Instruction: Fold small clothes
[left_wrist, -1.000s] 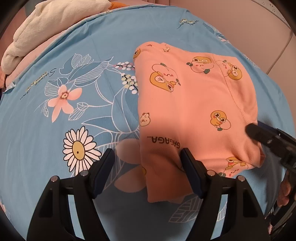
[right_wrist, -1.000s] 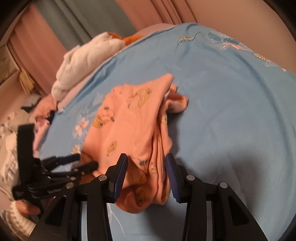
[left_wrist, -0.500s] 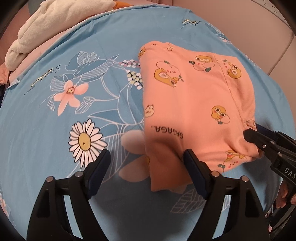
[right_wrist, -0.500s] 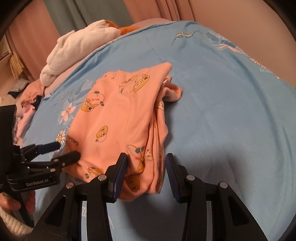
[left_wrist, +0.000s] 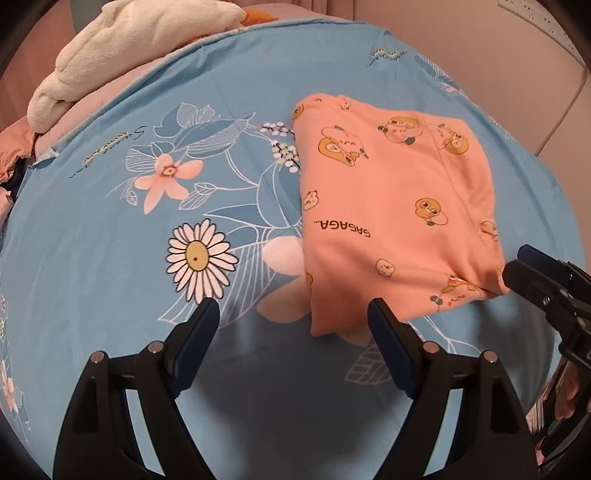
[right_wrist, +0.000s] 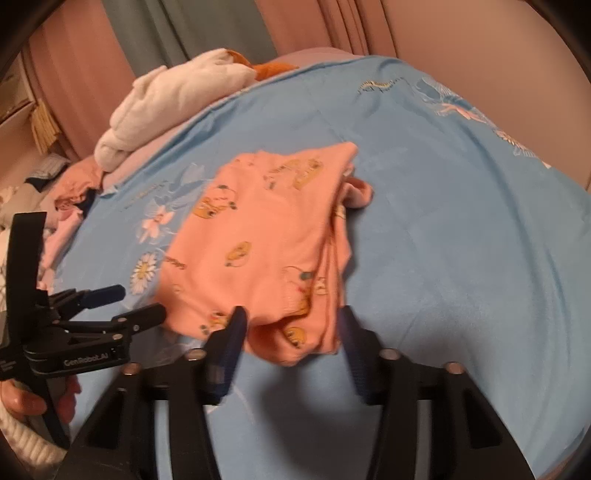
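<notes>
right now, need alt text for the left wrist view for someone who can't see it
A folded peach garment printed with cartoon ducks lies on a blue floral bedsheet. The open left gripper hovers at its near edge, and the right gripper enters from the right by the garment's corner. A cream blanket is heaped at the far left.

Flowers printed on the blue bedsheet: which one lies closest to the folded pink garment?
The white daisy with the yellow centre lies closest to the folded pink cartoon-print garment; the pink five-petalled flower sits farther off on the blue bedsheet.
</notes>
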